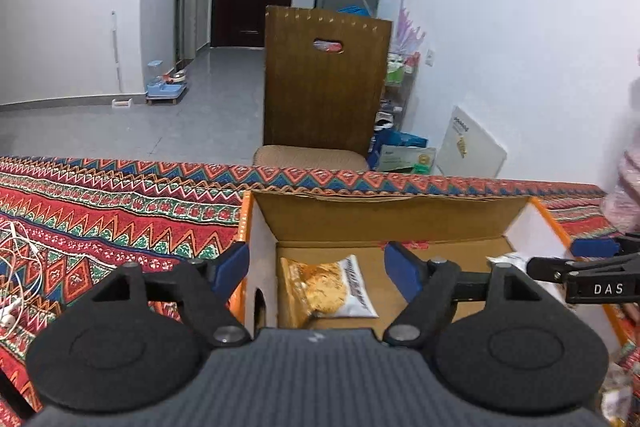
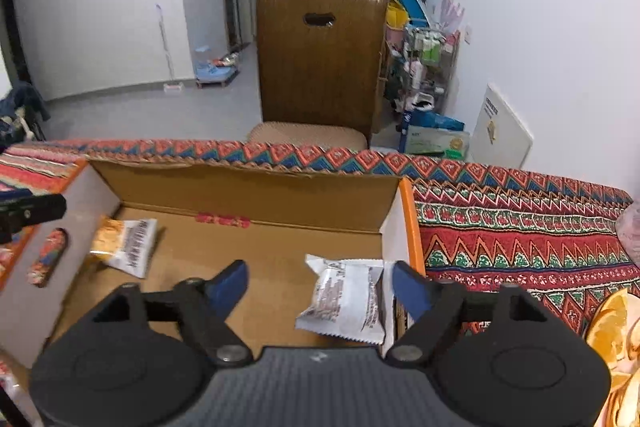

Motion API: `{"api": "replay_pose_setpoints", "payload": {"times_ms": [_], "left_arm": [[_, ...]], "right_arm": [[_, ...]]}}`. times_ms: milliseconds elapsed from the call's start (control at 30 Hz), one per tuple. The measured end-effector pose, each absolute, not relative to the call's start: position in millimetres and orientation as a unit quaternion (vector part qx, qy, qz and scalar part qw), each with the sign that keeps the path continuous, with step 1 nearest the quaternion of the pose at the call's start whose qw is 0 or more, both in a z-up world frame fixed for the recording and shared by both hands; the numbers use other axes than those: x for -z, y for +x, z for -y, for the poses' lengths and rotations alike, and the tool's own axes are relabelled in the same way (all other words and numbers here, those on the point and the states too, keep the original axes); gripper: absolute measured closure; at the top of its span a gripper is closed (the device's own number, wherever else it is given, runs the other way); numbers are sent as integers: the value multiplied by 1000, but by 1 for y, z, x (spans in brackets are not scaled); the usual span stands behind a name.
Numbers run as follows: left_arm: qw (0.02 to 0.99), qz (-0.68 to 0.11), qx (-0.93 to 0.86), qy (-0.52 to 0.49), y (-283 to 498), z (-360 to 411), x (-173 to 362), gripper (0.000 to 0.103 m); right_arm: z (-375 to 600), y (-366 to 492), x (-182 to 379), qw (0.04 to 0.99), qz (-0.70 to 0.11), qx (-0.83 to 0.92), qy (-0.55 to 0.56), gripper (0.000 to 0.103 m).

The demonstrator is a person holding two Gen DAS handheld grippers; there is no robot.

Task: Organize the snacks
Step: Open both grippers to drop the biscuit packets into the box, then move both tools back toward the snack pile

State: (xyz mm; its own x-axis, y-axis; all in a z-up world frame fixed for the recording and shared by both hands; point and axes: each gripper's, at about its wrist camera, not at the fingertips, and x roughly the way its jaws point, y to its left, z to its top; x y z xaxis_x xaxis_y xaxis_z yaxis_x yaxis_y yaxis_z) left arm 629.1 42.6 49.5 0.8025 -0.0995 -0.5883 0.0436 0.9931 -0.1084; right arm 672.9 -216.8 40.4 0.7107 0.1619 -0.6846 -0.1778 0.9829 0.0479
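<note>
Both grippers, left gripper (image 1: 316, 263) and right gripper (image 2: 320, 281), gape apart, holding nothing (no contact). Orange packet (image 1: 320, 287) lies at twelve o'clock; white packet (image 2: 348, 301) lies in the box (image 2: 248, 183).

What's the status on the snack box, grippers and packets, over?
Left gripper open, empty. Right gripper open, empty. Orange packet and white packet lie apart in the cardboard box. Nothing in the way.
</note>
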Motion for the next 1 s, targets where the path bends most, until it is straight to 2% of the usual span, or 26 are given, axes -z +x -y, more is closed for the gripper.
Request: {"api": "replay_pose_setpoints", "payload": {"times_ms": [233, 533, 600, 1000], "left_arm": [[955, -292, 41, -31, 576, -34, -79, 21], [964, -261, 43, -16, 485, -25, -103, 16], [965, -257, 44, -12, 466, -21, -105, 15], [969, -242, 55, -16, 340, -14, -86, 9]], "right_arm": [[224, 624, -66, 932, -348, -103, -4, 20], [234, 534, -80, 940, -320, -118, 3, 14], [236, 515, -81, 940, -318, -121, 7, 10], [258, 393, -68, 946, -292, -136, 36, 9]]}}
